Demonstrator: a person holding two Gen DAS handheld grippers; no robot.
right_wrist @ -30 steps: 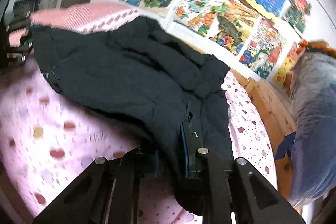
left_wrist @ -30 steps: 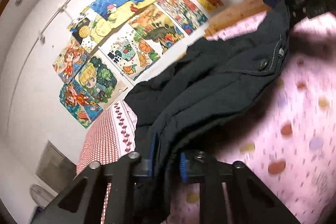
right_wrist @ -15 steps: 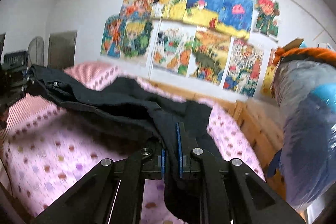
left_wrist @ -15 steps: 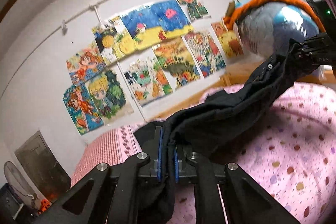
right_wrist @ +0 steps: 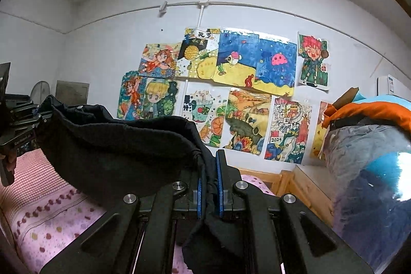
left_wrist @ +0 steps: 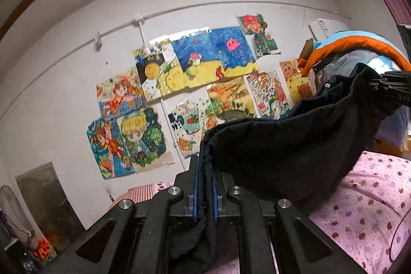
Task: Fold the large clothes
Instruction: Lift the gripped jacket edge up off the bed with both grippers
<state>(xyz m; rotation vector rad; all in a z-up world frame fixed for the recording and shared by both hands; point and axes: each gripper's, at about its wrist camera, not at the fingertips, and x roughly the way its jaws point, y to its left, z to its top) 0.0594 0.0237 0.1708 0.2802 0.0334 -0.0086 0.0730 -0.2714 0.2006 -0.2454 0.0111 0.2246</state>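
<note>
Both grippers have risen since a second ago, taking the dark jacket up off the pink dotted bedspread, where it lay spread out before. Between the blue pads of the left gripper a bunched edge of the jacket is pinched, the jaws nearly closed on the cloth; the right gripper clamps another edge in the same way, with a loose flap hanging below its fingers. From each pair of fingers the fabric stretches sideways to the other gripper, sagging in a belly between them just above the bedspread. Beyond the jacket, straight ahead of the fingers, stands a white wall with children's drawings, and to the right a bagged bundle of bedding. No fold appears made yet: the garment is only lifted and held wide, so laying it flat and folding it all remain.
</note>
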